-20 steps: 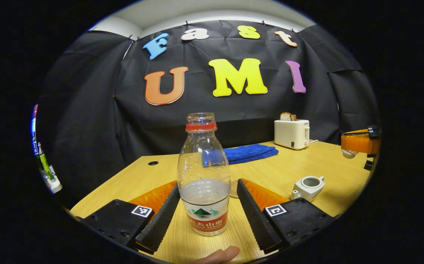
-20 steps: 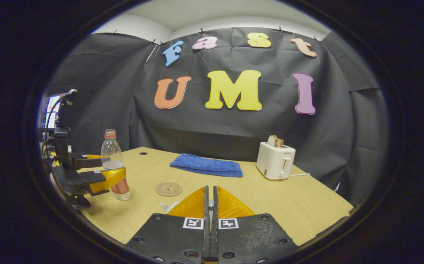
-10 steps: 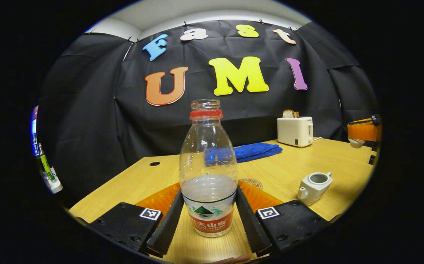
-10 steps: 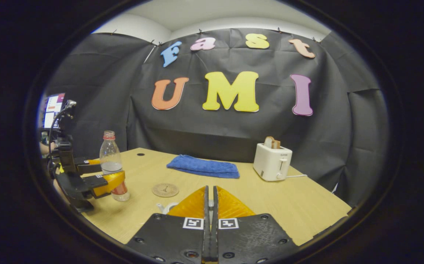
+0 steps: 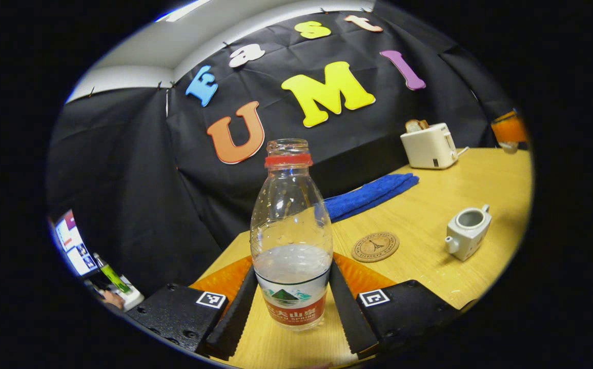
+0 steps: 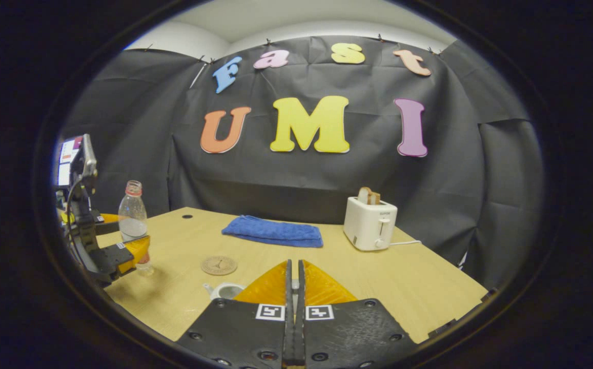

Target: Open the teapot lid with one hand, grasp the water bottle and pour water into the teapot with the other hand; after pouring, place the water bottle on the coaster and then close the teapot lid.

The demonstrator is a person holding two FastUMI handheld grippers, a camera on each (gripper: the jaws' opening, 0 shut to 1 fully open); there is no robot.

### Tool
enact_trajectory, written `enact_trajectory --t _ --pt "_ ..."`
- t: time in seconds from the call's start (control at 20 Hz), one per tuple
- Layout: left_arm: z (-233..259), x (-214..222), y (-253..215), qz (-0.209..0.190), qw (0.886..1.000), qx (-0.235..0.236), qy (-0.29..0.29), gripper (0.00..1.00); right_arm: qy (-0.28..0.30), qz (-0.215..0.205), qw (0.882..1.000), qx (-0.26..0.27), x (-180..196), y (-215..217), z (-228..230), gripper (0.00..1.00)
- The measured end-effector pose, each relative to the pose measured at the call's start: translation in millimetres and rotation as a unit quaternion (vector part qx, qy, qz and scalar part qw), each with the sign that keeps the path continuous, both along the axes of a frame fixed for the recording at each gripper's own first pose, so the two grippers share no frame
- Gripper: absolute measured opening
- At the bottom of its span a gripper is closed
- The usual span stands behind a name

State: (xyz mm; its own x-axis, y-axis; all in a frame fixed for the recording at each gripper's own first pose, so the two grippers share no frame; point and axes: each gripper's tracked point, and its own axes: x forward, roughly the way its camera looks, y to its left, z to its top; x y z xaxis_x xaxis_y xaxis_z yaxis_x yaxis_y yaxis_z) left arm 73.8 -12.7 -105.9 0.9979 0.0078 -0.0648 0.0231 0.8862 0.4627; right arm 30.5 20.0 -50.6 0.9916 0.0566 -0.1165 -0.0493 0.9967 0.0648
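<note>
Water bottle (image 5: 291, 241) is being clenched upright in the left hand-held gripper (image 5: 290, 302), neck pointing up. Coaster (image 5: 375, 246) and open teapot (image 5: 468, 231) are lying to its right across bare bench (image 5: 429, 205). Right hand-held gripper (image 6: 294, 302) is being held clamped, seemingly on the lid.

The water bottle (image 5: 291, 241) is clear plastic with a red ring at the neck, no cap on, and roughly a third full. It's got a white and red label wrapped around the bottom, and it sits upright relative to the fingers pressing it from both sides. The teapot (image 5: 467, 232) is small and white, sitting on the wooden table with its lid off so the top is open. The round coaster (image 5: 375, 246), brown with a dark print, lies flat just beside the teapot, nothing on it.
</note>
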Motion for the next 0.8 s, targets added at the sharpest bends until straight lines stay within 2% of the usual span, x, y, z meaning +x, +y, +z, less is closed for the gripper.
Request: enact_trajectory --t 0.15,0.45,0.65,0.8 --pt "-11 -1 -1 0.014 0.997 0.068 0.016 0.78 0.01 -0.005 1.0 0.001 3 -10 -3 0.0" --pt "-15 -12 -18 0.008 0.984 0.171 0.037 0.78 0.003 -0.017 1.0 -0.006 5 -29 3 0.0" --pt "-15 -12 -21 0.018 0.966 0.254 0.049 0.78 -0.005 -0.023 1.0 -0.005 3 -41 10 0.02" --pt "-11 -18 -31 0.012 0.948 0.315 0.048 0.78 -0.011 -0.029 0.999 -0.008 2 -48 15 0.0"
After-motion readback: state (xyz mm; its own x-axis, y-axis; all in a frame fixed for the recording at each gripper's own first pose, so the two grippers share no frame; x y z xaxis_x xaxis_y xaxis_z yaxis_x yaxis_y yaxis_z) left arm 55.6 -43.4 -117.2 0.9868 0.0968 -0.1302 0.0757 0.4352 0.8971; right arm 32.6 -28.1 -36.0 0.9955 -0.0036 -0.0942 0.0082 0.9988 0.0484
